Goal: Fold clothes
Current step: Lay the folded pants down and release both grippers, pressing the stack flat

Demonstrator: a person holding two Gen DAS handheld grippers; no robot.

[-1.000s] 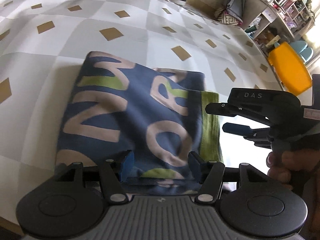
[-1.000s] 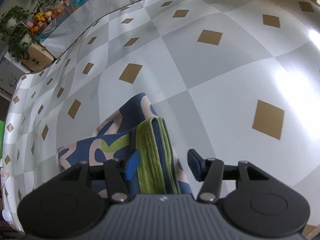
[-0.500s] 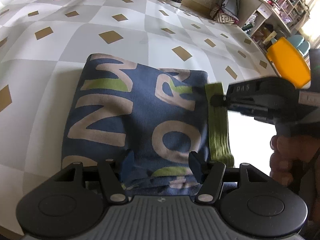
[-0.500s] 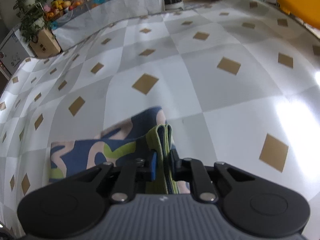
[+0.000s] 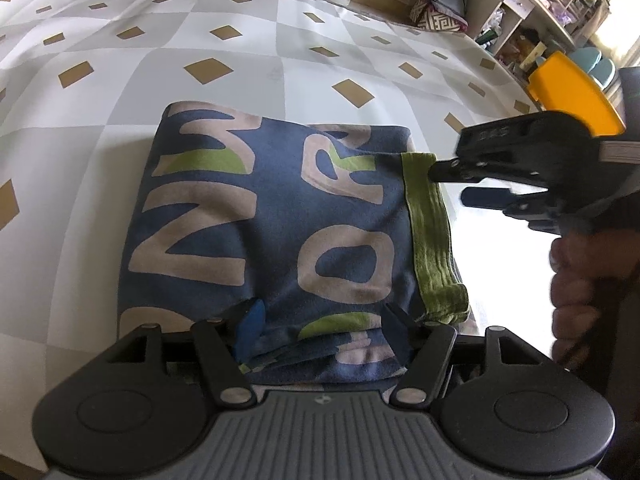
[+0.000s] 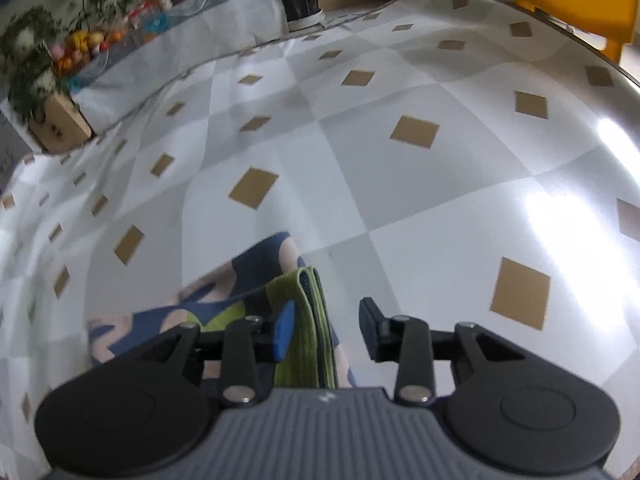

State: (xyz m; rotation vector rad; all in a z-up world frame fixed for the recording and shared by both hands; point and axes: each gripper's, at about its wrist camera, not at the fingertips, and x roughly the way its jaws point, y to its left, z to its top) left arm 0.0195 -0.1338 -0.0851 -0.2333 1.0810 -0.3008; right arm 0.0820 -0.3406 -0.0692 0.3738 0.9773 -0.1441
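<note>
Checkered table (image 5: 248, 40) carries the folded garment (image 5: 264, 216); your right gripper (image 6: 326, 326) has just spread its fingers off the green waistband (image 6: 308, 320), while left fingers (image 5: 250, 320) straddle the near edge, spread.

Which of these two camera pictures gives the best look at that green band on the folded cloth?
The left wrist view: the green band runs in full along the right edge of the folded blue cloth. The right wrist view shows only part of the band, foreshortened and partly behind the right hand-held gripper.
</note>
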